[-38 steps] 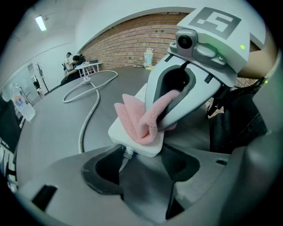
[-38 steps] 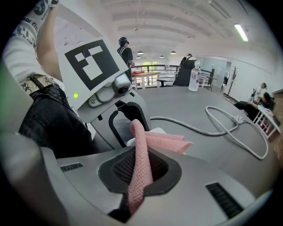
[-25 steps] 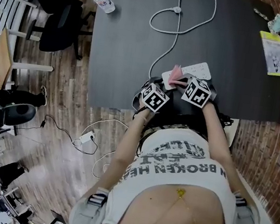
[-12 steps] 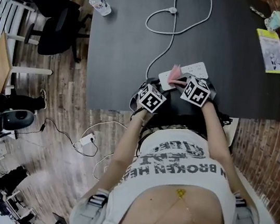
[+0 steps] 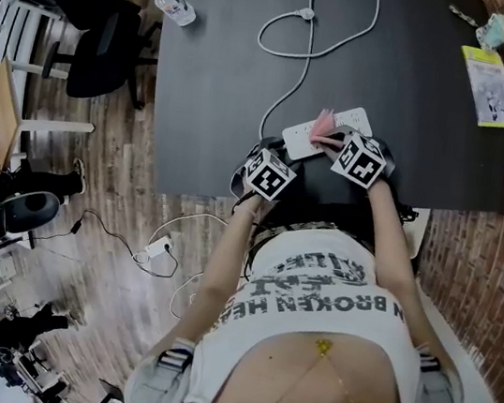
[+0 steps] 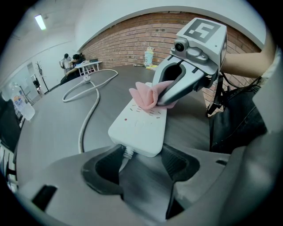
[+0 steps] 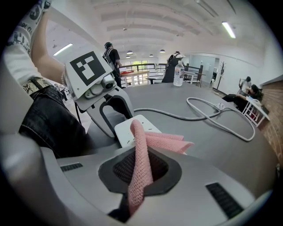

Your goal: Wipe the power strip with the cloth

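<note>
A white power strip (image 5: pixel 300 140) lies near the front edge of the dark table (image 5: pixel 212 95). Its cord (image 5: pixel 303 57) loops toward the far side. My left gripper (image 6: pixel 142 162) has its jaws at either side of the strip's (image 6: pixel 140 126) near end, where the cord comes out, and holds it there. My right gripper (image 7: pixel 141 174) is shut on a pink cloth (image 7: pixel 142 150). The cloth (image 6: pixel 145 95) rests bunched on the strip's top, about halfway along. In the head view the cloth (image 5: pixel 323 124) shows just ahead of the right gripper's marker cube (image 5: pixel 361 159).
A water bottle (image 5: pixel 174 5) stands at the table's far left corner. A yellow-edged booklet (image 5: pixel 486 86) and a small cup (image 5: pixel 497 31) lie at the far right. An office chair (image 5: pixel 107 40) stands left of the table. Brick floor runs along the right.
My right gripper has slid the cloth a little further along the strip, away from the cord end. The left gripper has stayed at the strip's near end.
</note>
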`<action>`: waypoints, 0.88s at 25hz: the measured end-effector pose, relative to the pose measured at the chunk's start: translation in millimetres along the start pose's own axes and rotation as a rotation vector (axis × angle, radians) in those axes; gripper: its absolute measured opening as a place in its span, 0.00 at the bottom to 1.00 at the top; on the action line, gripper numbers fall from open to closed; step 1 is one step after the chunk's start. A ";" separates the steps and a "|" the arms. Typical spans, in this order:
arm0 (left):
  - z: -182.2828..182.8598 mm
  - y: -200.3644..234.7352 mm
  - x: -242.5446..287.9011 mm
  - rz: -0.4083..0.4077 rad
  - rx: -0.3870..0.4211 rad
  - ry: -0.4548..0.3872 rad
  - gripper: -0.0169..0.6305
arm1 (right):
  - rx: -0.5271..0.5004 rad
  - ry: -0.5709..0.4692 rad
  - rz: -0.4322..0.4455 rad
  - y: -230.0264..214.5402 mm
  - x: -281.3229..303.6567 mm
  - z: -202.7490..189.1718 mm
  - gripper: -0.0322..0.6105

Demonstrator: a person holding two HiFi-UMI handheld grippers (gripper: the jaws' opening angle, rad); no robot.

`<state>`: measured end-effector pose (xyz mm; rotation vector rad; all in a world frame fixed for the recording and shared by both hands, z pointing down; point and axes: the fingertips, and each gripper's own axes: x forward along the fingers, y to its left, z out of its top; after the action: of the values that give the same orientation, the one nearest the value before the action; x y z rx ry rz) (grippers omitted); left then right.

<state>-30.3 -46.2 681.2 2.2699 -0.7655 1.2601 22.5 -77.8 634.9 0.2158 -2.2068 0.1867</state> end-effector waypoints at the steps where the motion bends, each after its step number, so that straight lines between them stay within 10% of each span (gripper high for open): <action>1: -0.3 -0.2 -0.2 -0.001 0.000 0.000 0.43 | 0.006 -0.001 -0.005 -1.6 -1.2 -1.7 0.08; 22: -0.7 -0.2 1.5 0.001 0.003 -0.002 0.43 | 0.107 0.001 -0.082 -29.1 -23.2 -33.4 0.08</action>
<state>-29.9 -46.0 682.8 2.2737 -0.7659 1.2606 68.6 -97.1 638.0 0.3644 -2.1845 0.2601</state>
